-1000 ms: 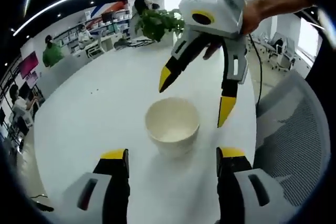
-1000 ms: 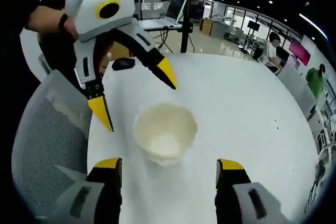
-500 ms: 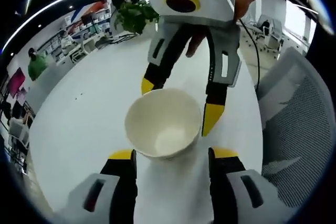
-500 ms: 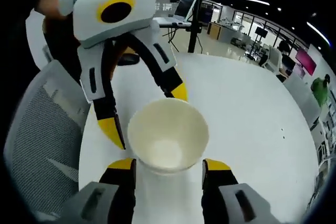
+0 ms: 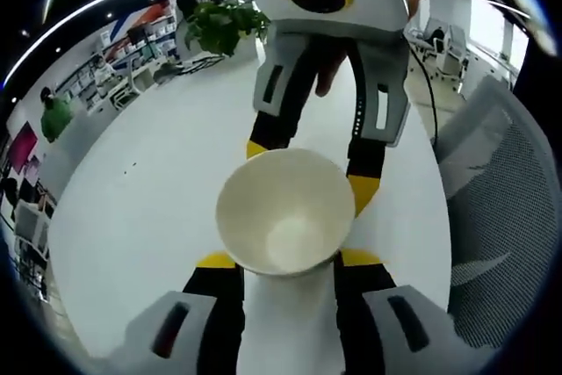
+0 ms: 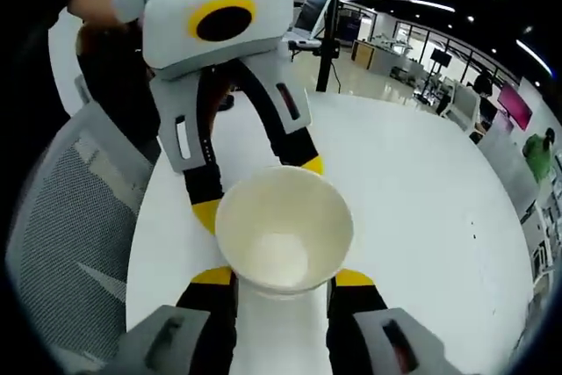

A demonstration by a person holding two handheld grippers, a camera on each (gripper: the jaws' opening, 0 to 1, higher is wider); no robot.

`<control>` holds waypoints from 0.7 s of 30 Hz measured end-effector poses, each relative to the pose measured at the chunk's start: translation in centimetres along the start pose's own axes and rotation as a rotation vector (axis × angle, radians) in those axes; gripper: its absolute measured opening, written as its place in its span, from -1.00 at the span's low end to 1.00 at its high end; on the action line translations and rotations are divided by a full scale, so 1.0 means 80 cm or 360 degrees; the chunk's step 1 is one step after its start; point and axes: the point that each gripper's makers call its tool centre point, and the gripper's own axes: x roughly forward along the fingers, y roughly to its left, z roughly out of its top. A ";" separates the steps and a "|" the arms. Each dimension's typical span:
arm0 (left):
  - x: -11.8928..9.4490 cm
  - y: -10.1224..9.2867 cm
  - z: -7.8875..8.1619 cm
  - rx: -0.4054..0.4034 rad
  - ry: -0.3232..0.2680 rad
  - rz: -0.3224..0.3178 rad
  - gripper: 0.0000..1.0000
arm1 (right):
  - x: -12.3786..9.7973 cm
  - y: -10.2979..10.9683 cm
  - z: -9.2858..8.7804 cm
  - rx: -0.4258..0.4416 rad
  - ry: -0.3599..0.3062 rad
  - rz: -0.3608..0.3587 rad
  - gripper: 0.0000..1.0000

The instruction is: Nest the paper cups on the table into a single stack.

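Your paper cup (image 5: 283, 210) stands upright on the white table (image 5: 149, 191), mouth open toward the cameras, its inside bare and cream-coloured; in the right gripper view the same cup (image 6: 283, 227) sits just past the near jaw tips. Whether it is one cup or several already nested cannot be told from above. Your left gripper (image 5: 286, 259) has its yellow-tipped jaws drawn in close on either side of the cup's lower wall, seemingly touching it, and the rim hides the actual contact. Your right gripper (image 6: 284, 277) is set the same way from the opposite side, jaws narrow and hugging the cup. Each gripper faces the other across the cup. A grey mesh chair (image 5: 500, 217) stands beside the table, and a potted green plant (image 5: 221, 25) sits at its far edge.
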 end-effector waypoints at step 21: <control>0.027 0.076 0.011 -0.0016 0.0001 0.0050 -0.23 | 0.008 -0.074 -0.003 0.0071 0.0027 -0.0122 -0.30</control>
